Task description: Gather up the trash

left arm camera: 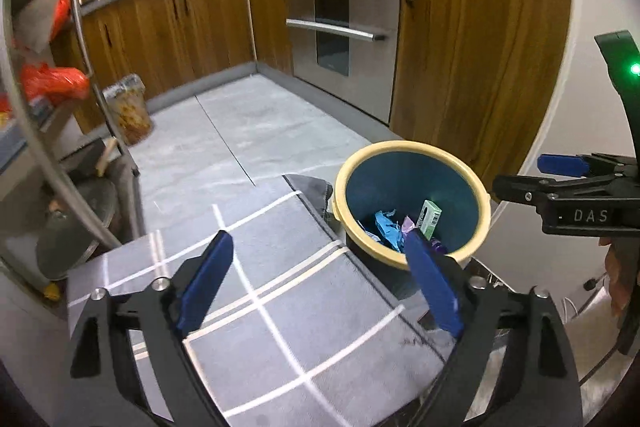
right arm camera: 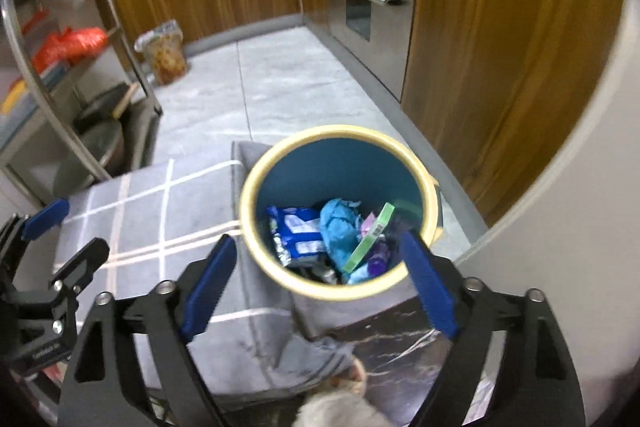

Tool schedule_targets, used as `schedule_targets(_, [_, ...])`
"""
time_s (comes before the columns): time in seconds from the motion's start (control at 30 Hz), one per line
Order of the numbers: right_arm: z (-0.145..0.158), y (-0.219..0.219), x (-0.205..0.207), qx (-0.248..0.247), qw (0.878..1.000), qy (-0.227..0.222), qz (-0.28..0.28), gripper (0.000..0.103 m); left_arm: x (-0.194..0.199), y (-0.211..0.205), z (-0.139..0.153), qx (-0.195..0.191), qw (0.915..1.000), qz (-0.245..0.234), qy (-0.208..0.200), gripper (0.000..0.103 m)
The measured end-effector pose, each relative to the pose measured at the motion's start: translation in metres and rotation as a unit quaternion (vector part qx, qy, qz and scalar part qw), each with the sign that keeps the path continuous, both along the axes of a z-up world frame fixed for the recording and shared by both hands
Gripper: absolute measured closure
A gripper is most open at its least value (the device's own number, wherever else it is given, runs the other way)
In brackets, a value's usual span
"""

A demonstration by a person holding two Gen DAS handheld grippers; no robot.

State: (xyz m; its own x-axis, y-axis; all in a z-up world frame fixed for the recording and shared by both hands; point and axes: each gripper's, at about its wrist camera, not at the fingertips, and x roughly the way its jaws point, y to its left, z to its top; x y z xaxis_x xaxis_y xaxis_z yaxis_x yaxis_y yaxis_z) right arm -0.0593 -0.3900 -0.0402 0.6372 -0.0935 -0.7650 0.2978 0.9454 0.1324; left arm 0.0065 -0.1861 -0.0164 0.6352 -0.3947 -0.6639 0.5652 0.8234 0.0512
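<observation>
A teal bin with a cream rim [left arm camera: 414,147] [right arm camera: 336,131] stands on the floor beside a grey checked cloth [left arm camera: 280,307] [right arm camera: 160,211]. Inside lie a blue-white wrapper [right arm camera: 298,237], crumpled blue paper [left arm camera: 386,227] [right arm camera: 338,227], a green box [left arm camera: 430,215] [right arm camera: 370,239] and purple scraps [right arm camera: 378,259]. My left gripper [left arm camera: 320,271] is open and empty above the cloth, left of the bin. My right gripper [right arm camera: 320,271] is open and empty just above the bin's near rim; it also shows in the left wrist view [left arm camera: 560,175].
Wooden cabinets [left arm camera: 480,39] and a steel oven [left arm camera: 344,19] line the right side. A metal rack [left arm camera: 48,107] with orange bags and pans stands left. A lined small bin [left arm camera: 128,111] sits on the grey tile floor [left arm camera: 260,123]. A white wall [right arm camera: 580,207] is at right.
</observation>
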Motion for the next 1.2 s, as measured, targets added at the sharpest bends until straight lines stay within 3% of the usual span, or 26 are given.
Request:
schedule_targets(0.13, [0.009, 0.011, -0.031, -0.013, 0.999, -0.029, -0.007, 0.008, -0.02, 0.022, 0.018, -0.019, 0.9997, 0.007, -0.013, 0.006])
schedule_targets(0.27, [0.008, 0.021, -0.05, -0.03, 0.998, -0.046, -0.013, 0.006, -0.04, 0.037, 0.029, -0.054, 0.9981, 0.008, -0.027, 0.006])
schedule_targets(0.4, [0.011, 0.025, -0.058, -0.038, 0.997, -0.057, -0.022, 0.006, -0.047, 0.039, 0.022, -0.052, 0.9976, 0.019, -0.04, 0.006])
schedule_targets(0.73, [0.009, 0.027, -0.059, -0.046, 0.996, -0.065, -0.046, 0.005, -0.032, 0.045, -0.013, -0.058, 0.9966, 0.058, -0.009, 0.006])
schedule_targets(1.2, [0.013, 0.034, -0.058, -0.053, 0.995, -0.07, -0.037, 0.005, -0.033, 0.041, -0.014, -0.045, 0.9972, 0.057, -0.017, 0.006])
